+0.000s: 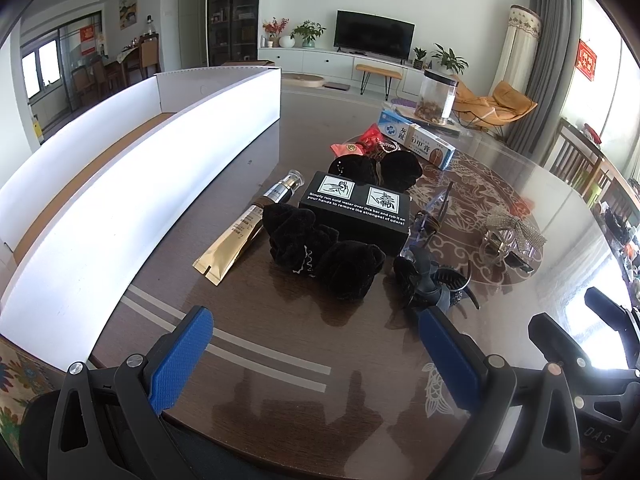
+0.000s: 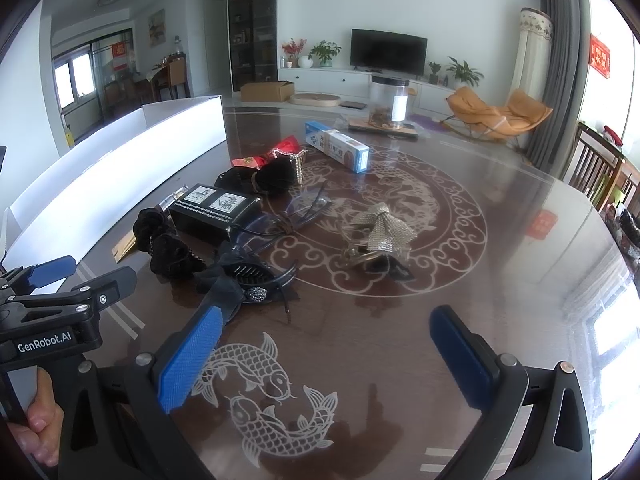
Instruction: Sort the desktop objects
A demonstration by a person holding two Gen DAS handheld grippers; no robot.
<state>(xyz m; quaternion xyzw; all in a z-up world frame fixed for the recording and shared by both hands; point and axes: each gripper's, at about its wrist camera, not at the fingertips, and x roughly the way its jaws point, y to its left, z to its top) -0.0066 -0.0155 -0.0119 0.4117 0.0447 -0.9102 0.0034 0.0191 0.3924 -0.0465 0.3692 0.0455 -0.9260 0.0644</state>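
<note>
Television on far wall; orange rocking chair right; potted plants.

**Surfaces on the table**

The dark wooden table is very glossy and mirrors light. The scrunchie looks like soft black velvet cloth. The black box is matt cardboard, the gold tube shiny. The blue pads look rough, textured.

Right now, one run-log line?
stage: pre-grasp | left gripper: open, empty | right gripper: open, empty | nearest: black hair claw | white box: no items visible
</note>
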